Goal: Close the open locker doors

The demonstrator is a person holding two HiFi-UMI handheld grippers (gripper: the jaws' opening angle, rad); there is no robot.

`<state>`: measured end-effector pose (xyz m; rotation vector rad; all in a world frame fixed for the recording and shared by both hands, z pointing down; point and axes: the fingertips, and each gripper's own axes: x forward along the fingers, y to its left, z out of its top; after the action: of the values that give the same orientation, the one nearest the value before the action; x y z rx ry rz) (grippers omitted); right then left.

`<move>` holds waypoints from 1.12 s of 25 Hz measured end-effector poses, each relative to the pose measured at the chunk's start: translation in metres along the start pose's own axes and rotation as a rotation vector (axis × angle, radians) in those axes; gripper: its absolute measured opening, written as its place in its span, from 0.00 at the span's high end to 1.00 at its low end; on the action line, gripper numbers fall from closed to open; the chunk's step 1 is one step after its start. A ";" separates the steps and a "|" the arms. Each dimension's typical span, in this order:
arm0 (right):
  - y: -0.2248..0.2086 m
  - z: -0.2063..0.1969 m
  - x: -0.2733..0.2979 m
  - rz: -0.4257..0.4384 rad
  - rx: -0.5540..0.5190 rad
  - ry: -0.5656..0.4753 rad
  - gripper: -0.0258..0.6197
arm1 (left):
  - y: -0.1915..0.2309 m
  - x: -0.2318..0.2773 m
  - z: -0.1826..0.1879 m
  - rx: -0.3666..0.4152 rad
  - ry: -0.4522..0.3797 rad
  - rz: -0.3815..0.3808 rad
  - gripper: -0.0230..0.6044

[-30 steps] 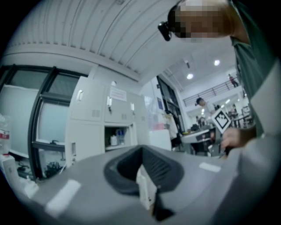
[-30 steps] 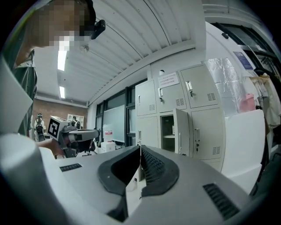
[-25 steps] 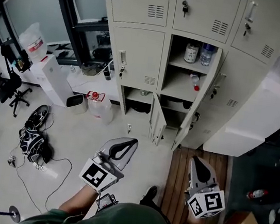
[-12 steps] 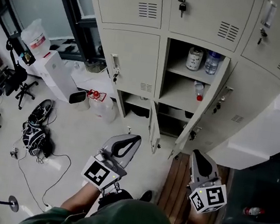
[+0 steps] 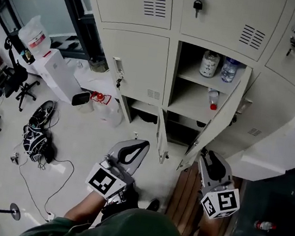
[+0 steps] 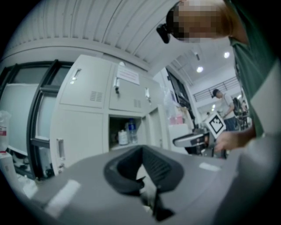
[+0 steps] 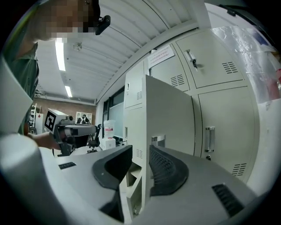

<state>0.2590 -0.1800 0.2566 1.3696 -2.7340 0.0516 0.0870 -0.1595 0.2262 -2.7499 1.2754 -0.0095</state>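
A bank of beige lockers (image 5: 140, 58) fills the top of the head view. The middle locker (image 5: 204, 87) stands open with bottles (image 5: 210, 63) on its shelves. Its tall door (image 5: 221, 120) is swung out towards me. Below it a small lower door (image 5: 162, 139) also hangs open. My right gripper (image 5: 205, 153) is right at the tall door's free edge. In the right gripper view that door (image 7: 169, 118) shows edge-on in the narrow gap of the open gripper (image 7: 140, 151). My left gripper (image 5: 142, 144) is shut and empty, short of the lower door. It (image 6: 142, 149) points at the lockers.
Shoes and tangled cables (image 5: 37, 137) lie on the floor at left, by a water jug (image 5: 105, 108) and a white unit (image 5: 52, 73). An office chair (image 5: 10, 80) stands far left. Wooden boards (image 5: 183, 191) run under my right side. A person (image 6: 221, 103) stands far off.
I have come closer to the lockers. My right gripper has moved forward to the tall open door's edge. The left gripper has kept its place and stays shut.
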 end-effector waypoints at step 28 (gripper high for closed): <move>-0.005 -0.003 0.216 -0.151 -0.025 0.051 0.83 | 0.190 0.008 -0.052 -0.073 0.060 0.002 0.97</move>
<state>0.1347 -0.3548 0.2793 1.5410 -2.5734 0.0421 -0.0551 -0.2919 0.2577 -2.8302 1.3185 -0.0465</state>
